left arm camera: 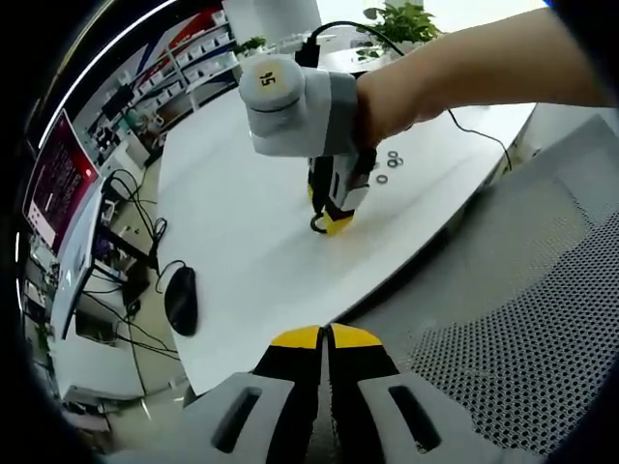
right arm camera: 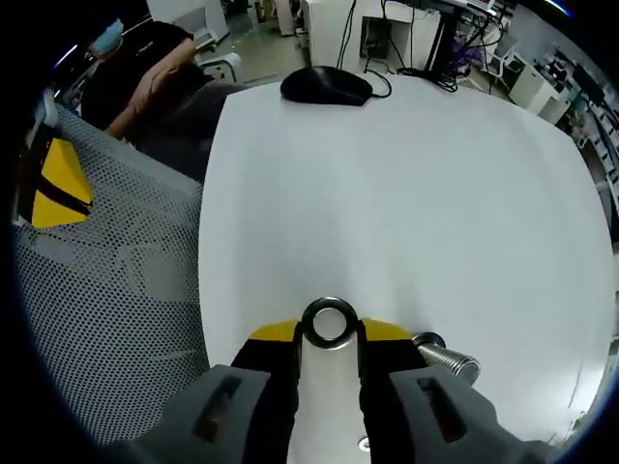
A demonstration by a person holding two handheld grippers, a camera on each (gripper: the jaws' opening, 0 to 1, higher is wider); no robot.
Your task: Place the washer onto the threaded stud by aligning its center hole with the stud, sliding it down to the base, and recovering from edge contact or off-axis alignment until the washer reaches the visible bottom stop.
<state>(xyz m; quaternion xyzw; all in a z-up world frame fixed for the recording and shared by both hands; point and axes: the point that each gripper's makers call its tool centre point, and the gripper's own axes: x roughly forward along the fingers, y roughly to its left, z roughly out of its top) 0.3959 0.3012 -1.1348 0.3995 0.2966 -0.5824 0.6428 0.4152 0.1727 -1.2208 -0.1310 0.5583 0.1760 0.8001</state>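
Left gripper view, from the left side across: shelving and a red-lit screen [left arm camera: 60,179] sit at the far edge, then cables and a black computer mouse [left arm camera: 181,299] on the near corner of the white table [left arm camera: 242,222]. At bottom centre the left gripper [left arm camera: 326,340] rises with its 2 yellow-tipped jaws pressed together, nothing between them. Mid-frame, the right gripper [left arm camera: 332,220] points down at the tabletop, a bare forearm [left arm camera: 455,72] reaching in behind it; a small dark ring shows at its tips, too small to read further. Just right of it, 3 or so loose washers [left arm camera: 389,164] lie flat on the table (small grey rings, close together). A grey perforated mesh surface [left arm camera: 527,319] takes up the right side.

Right gripper view, left to right: the left gripper's yellow-and-black tip [right arm camera: 53,188] shows at the far left over the grey mesh [right arm camera: 106,290]. A person's arm [right arm camera: 160,82] and dark clothing sit at upper left. The mouse [right arm camera: 326,86] lies at the table's far edge. At bottom centre, the jaws are narrowed onto the washer [right arm camera: 329,323], gripping it by its outer edge from both sides: a bright, plain metal ring, thick-walled, centre hole open and showing white table through it. Just right of the jaws lies the threaded stud [right arm camera: 447,359], silver, threads visible, seemingly on its side with its head toward the washer; the washer is beside it, not on it.
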